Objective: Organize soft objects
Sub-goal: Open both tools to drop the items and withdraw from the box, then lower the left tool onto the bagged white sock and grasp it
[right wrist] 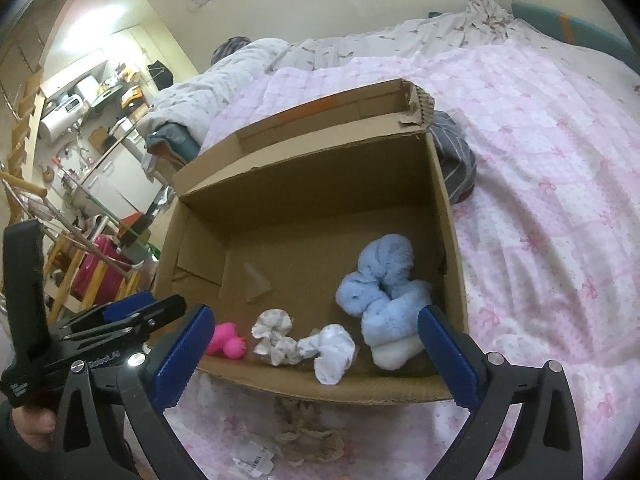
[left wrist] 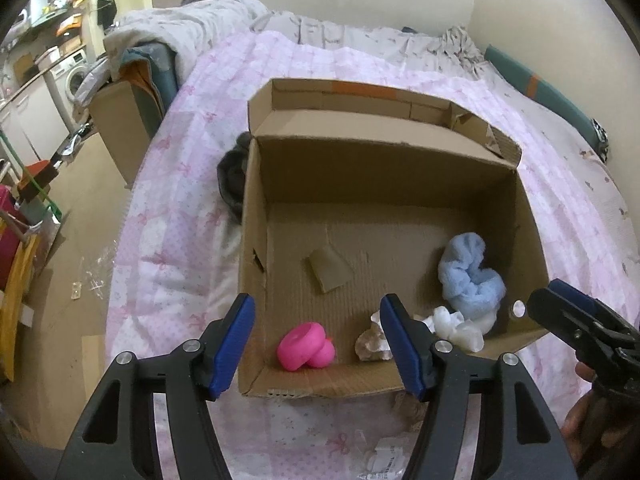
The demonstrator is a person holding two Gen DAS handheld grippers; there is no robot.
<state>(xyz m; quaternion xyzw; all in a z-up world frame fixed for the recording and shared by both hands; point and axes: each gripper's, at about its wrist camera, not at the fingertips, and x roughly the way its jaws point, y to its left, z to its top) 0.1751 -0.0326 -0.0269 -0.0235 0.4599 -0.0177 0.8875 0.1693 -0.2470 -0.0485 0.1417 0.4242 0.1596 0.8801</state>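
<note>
A cardboard box (left wrist: 384, 200) sits open on the bed's pink quilt (left wrist: 180, 216), its lid flap folded back toward the far end of the bed. Inside, along the box's near wall, four soft things lie in a row. The pink rubber duck (left wrist: 306, 346) is in the near left corner. Next to it comes a crumpled patterned cloth (right wrist: 274, 334), then a white cloth (right wrist: 330, 346) touching it. The fluffy blue towel (right wrist: 382, 300) is bunched up in the near right corner against the right wall, with something white (right wrist: 394, 354) under its near end. A loose scrap of cardboard (left wrist: 330, 270) lies flat on the box floor, apart from the rest.

Both grippers hang over the near edge of the box. The left gripper (left wrist: 318, 346) has its blue pads (left wrist: 236, 346) spread wide with nothing between them, above the duck and the patterned cloth. The right gripper (right wrist: 316, 354) is likewise wide open and empty, above the two cloths and the blue towel.

Outside the box, a dark striped garment (right wrist: 456, 160) is heaped on the quilt against the box's far right corner. Something lacy and beige (right wrist: 308, 436) lies on the quilt just in front of the box, beside a small clear packet (right wrist: 254, 458). A grey-white blanket (left wrist: 188, 24) is piled at the far end of the bed.
</note>
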